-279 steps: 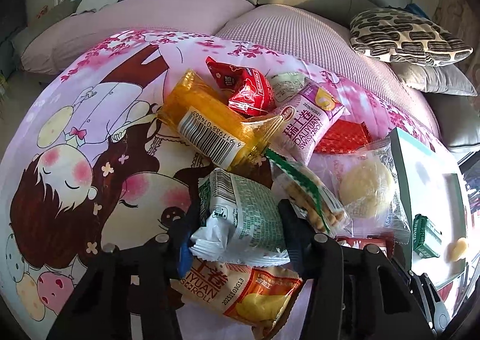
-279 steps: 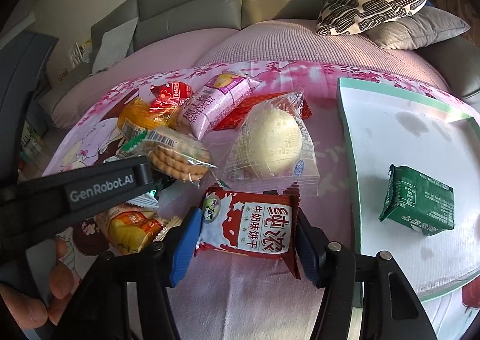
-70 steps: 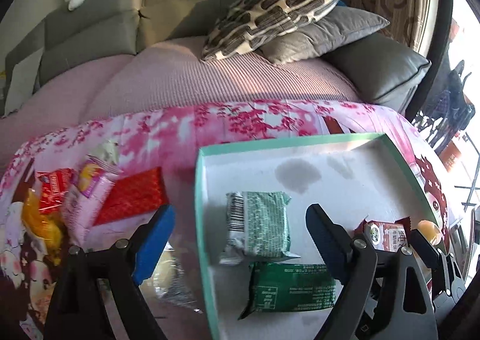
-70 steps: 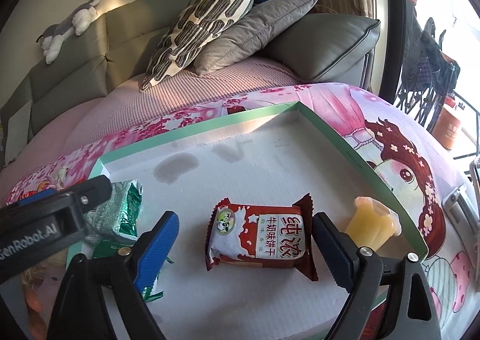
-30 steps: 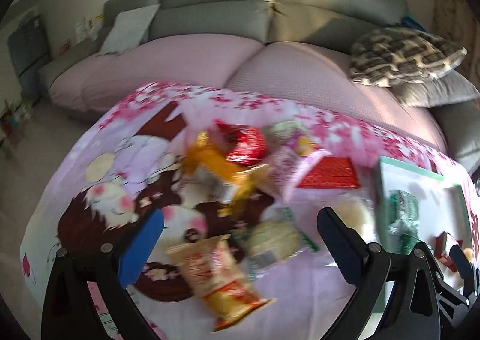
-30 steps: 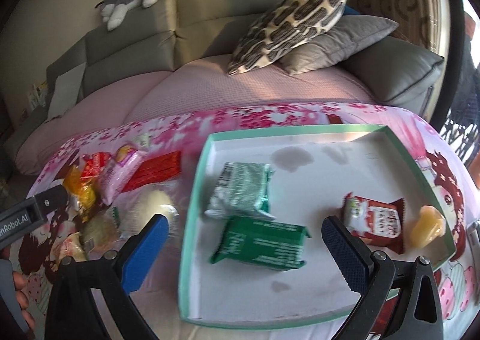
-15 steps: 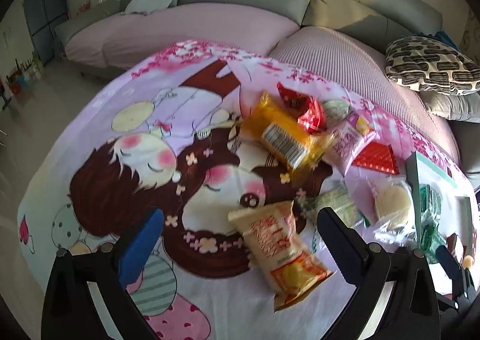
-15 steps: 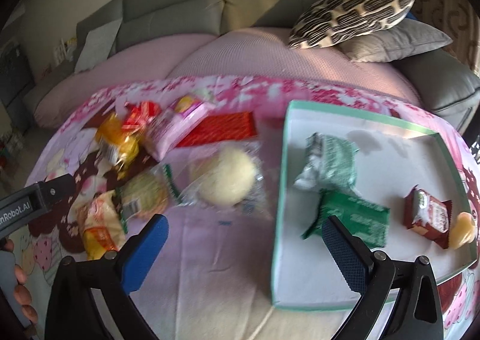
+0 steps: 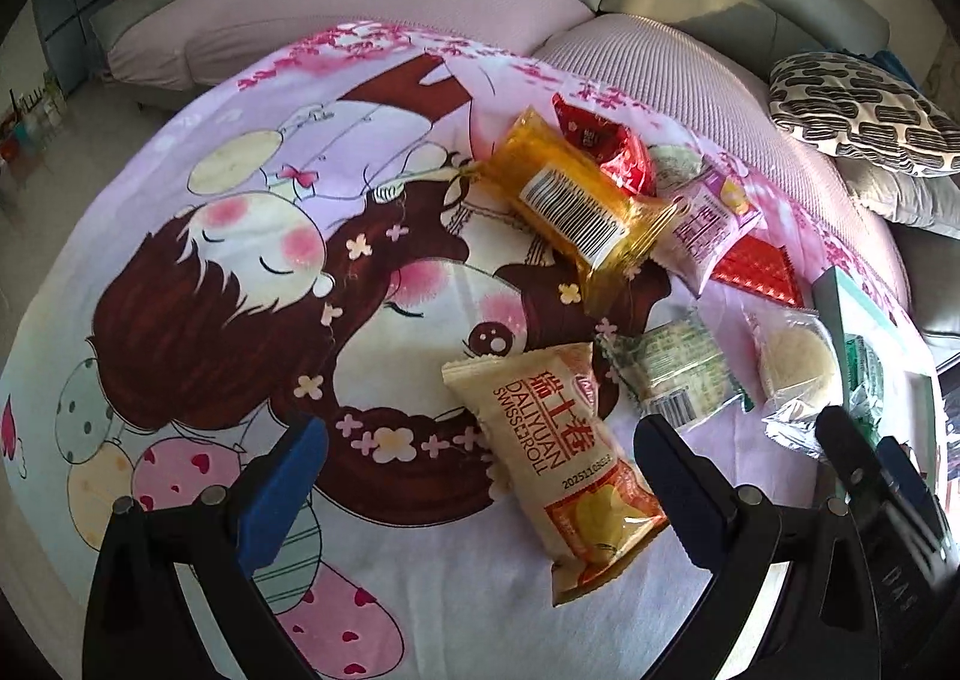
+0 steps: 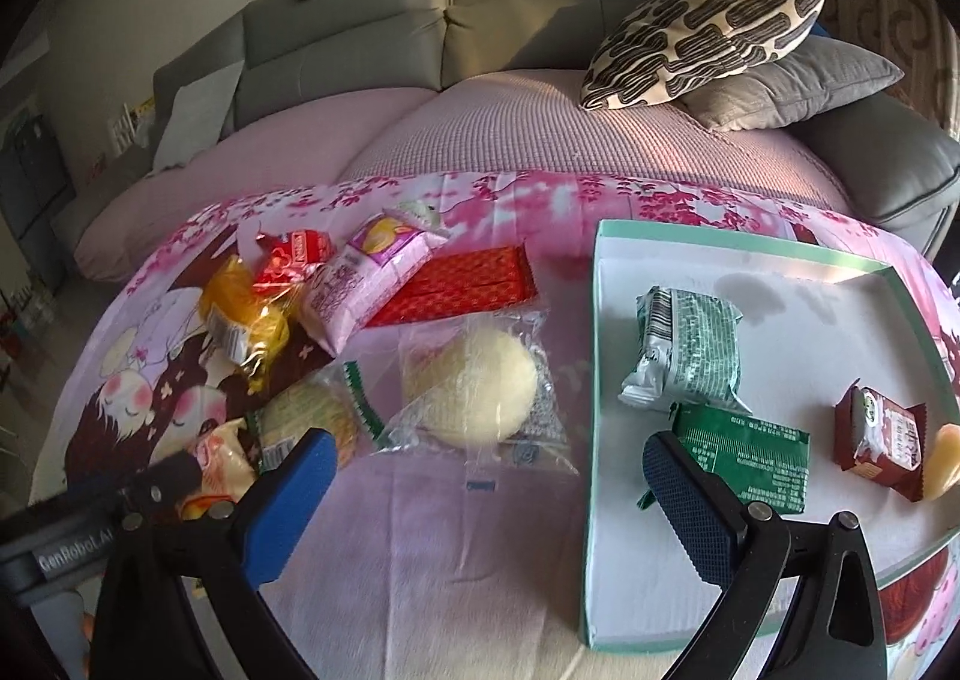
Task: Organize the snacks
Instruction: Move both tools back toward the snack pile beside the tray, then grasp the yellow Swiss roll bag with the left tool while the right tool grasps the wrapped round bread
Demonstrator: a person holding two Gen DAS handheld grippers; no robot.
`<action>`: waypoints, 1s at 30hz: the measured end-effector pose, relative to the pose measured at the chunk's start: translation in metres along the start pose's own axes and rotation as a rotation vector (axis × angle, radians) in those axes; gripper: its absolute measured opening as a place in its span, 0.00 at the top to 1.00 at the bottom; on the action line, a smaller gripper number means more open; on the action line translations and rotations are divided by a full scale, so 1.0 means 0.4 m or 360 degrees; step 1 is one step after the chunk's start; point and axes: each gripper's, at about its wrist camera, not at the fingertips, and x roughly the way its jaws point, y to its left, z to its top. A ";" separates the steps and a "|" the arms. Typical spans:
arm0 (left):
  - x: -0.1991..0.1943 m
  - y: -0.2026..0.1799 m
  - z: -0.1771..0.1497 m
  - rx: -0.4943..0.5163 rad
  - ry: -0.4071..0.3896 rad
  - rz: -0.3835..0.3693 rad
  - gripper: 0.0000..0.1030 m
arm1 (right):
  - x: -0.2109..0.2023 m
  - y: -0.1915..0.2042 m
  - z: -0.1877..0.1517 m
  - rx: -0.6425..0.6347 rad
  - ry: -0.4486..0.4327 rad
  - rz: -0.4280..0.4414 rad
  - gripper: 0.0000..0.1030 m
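A grey sofa (image 10: 540,20) with a patterned cushion (image 10: 708,32) stands behind a cartoon-printed pink cloth (image 9: 252,272) that carries all the snacks. At the cloth's right side lies a white tray with a green rim (image 10: 798,284), holding a pale green packet (image 10: 690,344), a dark green packet (image 10: 750,458) just in front of it, and, near the right rim, a dark red packet (image 10: 882,440) touching a yellow jelly cup (image 10: 942,461). Left of the tray lie the loose snacks: a clear-wrapped round bun (image 10: 474,386), a Swiss-roll packet (image 9: 558,470), an orange packet with a barcode (image 9: 570,206), a pink packet (image 9: 708,224), a flat red packet (image 10: 462,284) and a cracker packet (image 9: 678,368). The left gripper (image 9: 480,476) hovers with jaws wide around the Swiss-roll packet, gripping nothing. The right gripper (image 10: 486,488) hangs wide and empty, in front of the bun, its right finger (image 10: 690,506) over the tray's left rim.
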 end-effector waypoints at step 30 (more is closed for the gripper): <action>0.051 -0.018 -0.028 0.0030 0.0046 -0.0254 0.40 | 0.065 0.021 0.030 -0.0050 -0.0002 0.0005 0.27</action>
